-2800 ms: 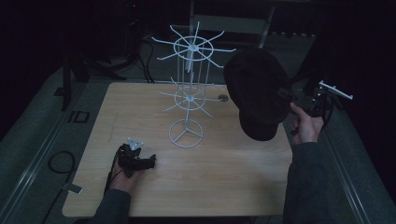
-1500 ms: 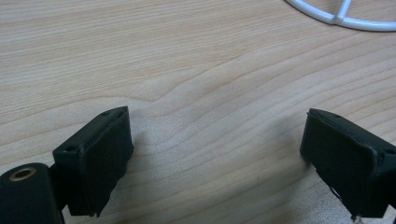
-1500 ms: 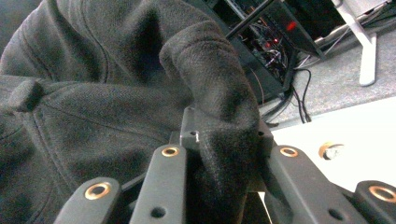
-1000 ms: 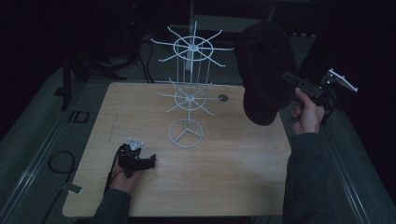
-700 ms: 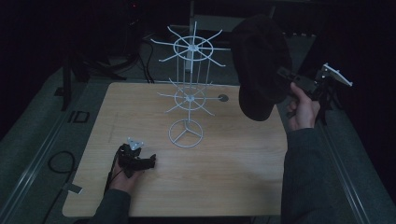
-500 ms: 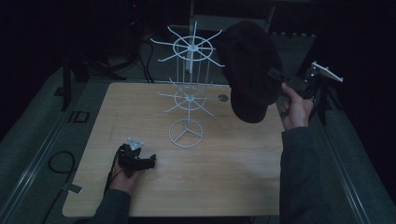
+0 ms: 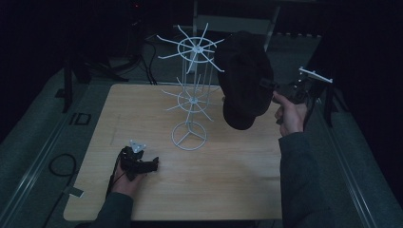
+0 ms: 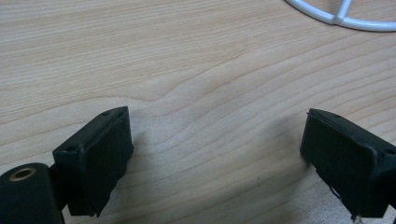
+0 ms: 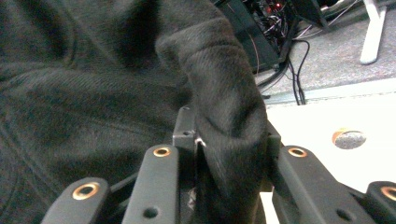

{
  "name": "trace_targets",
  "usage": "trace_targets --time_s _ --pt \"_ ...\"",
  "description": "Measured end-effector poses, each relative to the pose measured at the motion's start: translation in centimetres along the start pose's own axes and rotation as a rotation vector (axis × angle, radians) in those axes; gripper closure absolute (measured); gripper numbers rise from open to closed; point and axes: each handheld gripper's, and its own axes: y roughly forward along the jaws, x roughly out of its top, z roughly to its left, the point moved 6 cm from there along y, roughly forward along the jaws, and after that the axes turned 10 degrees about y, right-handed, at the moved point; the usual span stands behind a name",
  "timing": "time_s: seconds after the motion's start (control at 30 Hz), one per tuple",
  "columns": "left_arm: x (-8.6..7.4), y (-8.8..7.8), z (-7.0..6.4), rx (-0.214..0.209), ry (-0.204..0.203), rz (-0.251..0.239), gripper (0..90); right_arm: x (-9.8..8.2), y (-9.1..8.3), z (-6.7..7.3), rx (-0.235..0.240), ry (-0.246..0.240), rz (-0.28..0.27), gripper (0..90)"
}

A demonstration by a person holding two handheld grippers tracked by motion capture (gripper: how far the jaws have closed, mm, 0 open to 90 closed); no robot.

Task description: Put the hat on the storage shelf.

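A black cap (image 7: 243, 78) hangs in the air beside the upper ring of a white wire rack (image 7: 192, 92). My right gripper (image 7: 269, 88) is shut on the cap's edge; in the right gripper view the black fabric (image 9: 224, 121) is pinched between the jaws. The cap touches or nearly touches the rack's right-hand prongs; I cannot tell which. My left gripper (image 7: 153, 165) rests on the wooden table (image 7: 228, 171) near its front left, open, with bare wood between its jaws (image 8: 215, 154). The rack's round base (image 8: 343, 14) lies just beyond it.
The rack stands mid-table with a smaller lower ring (image 7: 190, 100) and a ring base (image 7: 189, 135). A round hole (image 9: 349, 138) is in the table top at the back right. Cables (image 7: 142, 52) and stands lie on the floor behind the table.
My right gripper has carried the cap up and leftward, from the table's right side to beside the rack's top ring. The left gripper has stayed put.
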Motion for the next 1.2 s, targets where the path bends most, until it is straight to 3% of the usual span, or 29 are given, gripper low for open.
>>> trace_targets --time_s 0.17,0.7,1.03,1.2 --pt "0.0 0.0 0.0 -0.001 0.001 0.000 9.6 -0.4 0.2 0.1 0.011 -0.022 0.023 66.1" --pt "0.0 0.0 0.0 0.000 0.000 -0.001 9.6 -1.2 -0.5 -0.1 -0.052 -0.101 0.077 56.5" --pt "0.0 0.0 0.0 0.001 0.000 0.000 9.6 -1.2 -1.4 -0.5 -0.059 -0.127 0.074 57.9" --pt "0.0 0.0 0.0 0.000 0.000 0.000 9.6 -1.5 -1.8 -0.9 -0.090 -0.158 0.093 66.0"
